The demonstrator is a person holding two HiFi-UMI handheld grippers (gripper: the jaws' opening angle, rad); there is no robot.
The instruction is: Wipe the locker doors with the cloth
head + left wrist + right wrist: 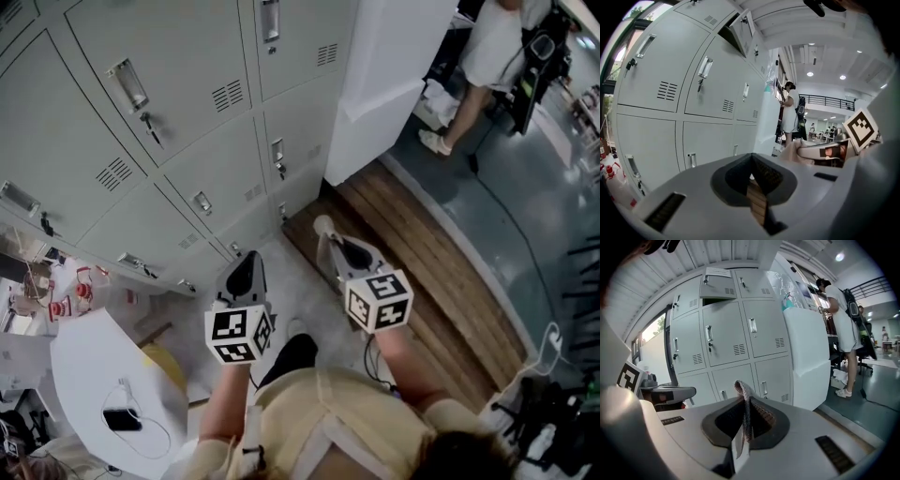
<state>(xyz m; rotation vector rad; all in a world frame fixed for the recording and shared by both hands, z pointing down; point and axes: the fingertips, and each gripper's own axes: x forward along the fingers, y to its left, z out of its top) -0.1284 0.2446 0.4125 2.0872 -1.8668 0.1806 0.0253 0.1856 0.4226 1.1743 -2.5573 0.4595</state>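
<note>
No text, number or brand can be read. A paper sheet (717, 272) on the open top locker door (719, 289) carries print too small to make out. The marker cubes (239, 335) bear only black-and-white square patterns.

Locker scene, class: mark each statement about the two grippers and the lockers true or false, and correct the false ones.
1. The right gripper pinches a cloth between its jaws. True.
2. The left gripper holds a cloth too. False: its jaws are together with nothing between them.
3. The cloth is pressed against a locker door. False: it is held in the air, apart from the lockers.
4. One top locker's door stands open. True.
5. A person stands to the right, beyond the lockers. True.
</note>
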